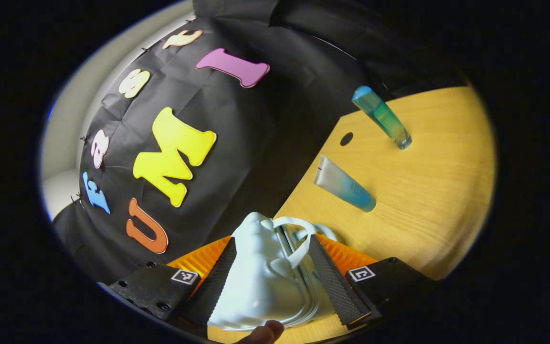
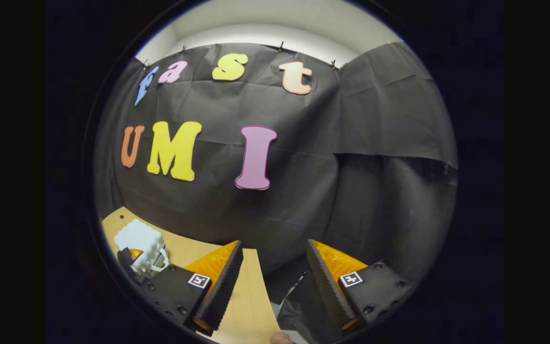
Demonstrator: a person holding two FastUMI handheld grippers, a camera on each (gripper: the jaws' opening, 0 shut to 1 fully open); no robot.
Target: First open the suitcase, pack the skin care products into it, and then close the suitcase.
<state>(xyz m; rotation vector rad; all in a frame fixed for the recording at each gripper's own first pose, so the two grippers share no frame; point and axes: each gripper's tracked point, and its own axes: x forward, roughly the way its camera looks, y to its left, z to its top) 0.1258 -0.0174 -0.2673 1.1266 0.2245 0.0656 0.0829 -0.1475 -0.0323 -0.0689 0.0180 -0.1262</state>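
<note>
Suitcase: the small white moulded plastic suitcase [image 1: 260,277] is sitting at the 6 o'clock edge of the left gripper view, on the light wooden table [image 1: 428,200]; its looped white handle [image 1: 299,234] is pointing toward 1 o'clock. In the right gripper view it is appearing small at 8 o'clock [image 2: 139,241].
Left gripper: the left gripper [image 1: 271,274] is flanking the suitcase, one finger lying against each side of the shell; whether both are pressing on it I cannot tell.
Tube: a translucent squeeze tube fading from white to blue [image 1: 344,184] is lying on the table at 2 o'clock from the suitcase, apart from it.
Bottle: a slim clear bottle of blue-green liquid with a blue cap [image 1: 381,116] is lying beyond the tube, toward 1 o'clock, separate from it.
Right gripper: the right gripper [image 2: 274,282] is hanging with its fingers spread wide, nothing between them, over the table's near edge [image 2: 248,306].
Fingertip: a person's fingertip [image 1: 263,333] is showing at 6 o'clock below the suitcase.
</note>
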